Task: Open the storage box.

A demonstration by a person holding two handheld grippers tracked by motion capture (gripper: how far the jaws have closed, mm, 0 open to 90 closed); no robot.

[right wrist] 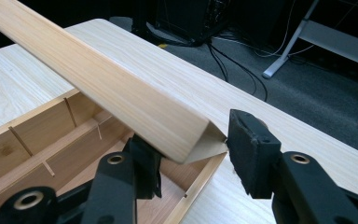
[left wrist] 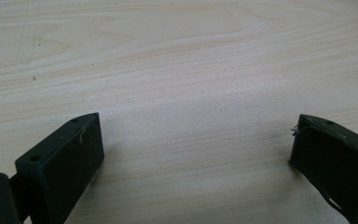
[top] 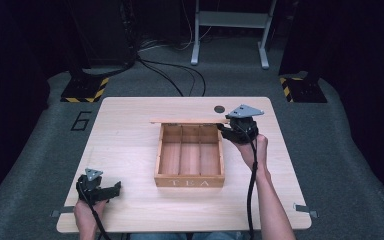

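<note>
A wooden tea box (top: 189,181) marked TEA stands at the middle of the table, its three bare compartments (right wrist: 37,154) showing. Its lid (top: 187,120) is swung up at the far edge. My right gripper (top: 228,128) is at the box's far right corner, shut on the lid's end; in the right gripper view the lid (right wrist: 112,88) slants across and its corner sits between the two pads of the right gripper (right wrist: 193,151). Near the table's front left, my left gripper (top: 112,189) rests low over the wood. The left gripper (left wrist: 196,149) is open with nothing between its jaws.
A small dark round hole (top: 219,109) lies in the tabletop just behind the right gripper. Beyond the table's far edge are floor cables (top: 180,75), a grey stand (top: 230,30) and two yellow-black striped bases (top: 85,90).
</note>
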